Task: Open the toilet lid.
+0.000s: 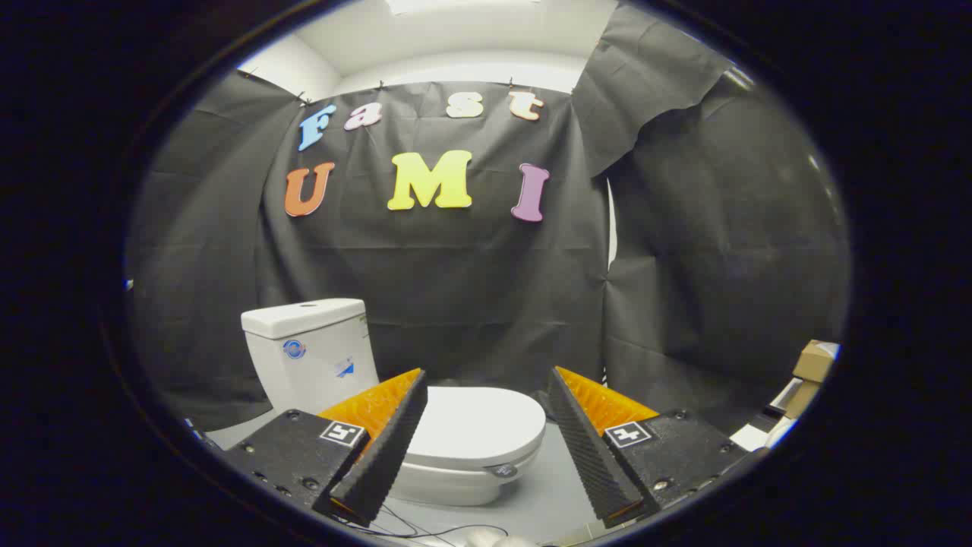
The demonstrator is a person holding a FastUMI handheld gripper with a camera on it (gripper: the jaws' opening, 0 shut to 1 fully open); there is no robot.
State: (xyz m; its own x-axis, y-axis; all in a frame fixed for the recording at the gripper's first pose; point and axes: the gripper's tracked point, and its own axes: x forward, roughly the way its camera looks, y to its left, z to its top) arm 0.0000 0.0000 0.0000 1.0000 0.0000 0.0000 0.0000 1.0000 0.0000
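My fingers (395, 448) stand spread wide with nothing between the pads, so the gripper (486, 448) is empty and touching nothing. Beyond them I see the toilet (342, 380), its tank (307, 349) off behind the left finger. The toilet lid (474, 425) lies flat and closed on the bowl, showing in the gap between the fingers, nearer the left one. A cardboard box (812, 361) sits far right against the black cloth wall (486, 289).
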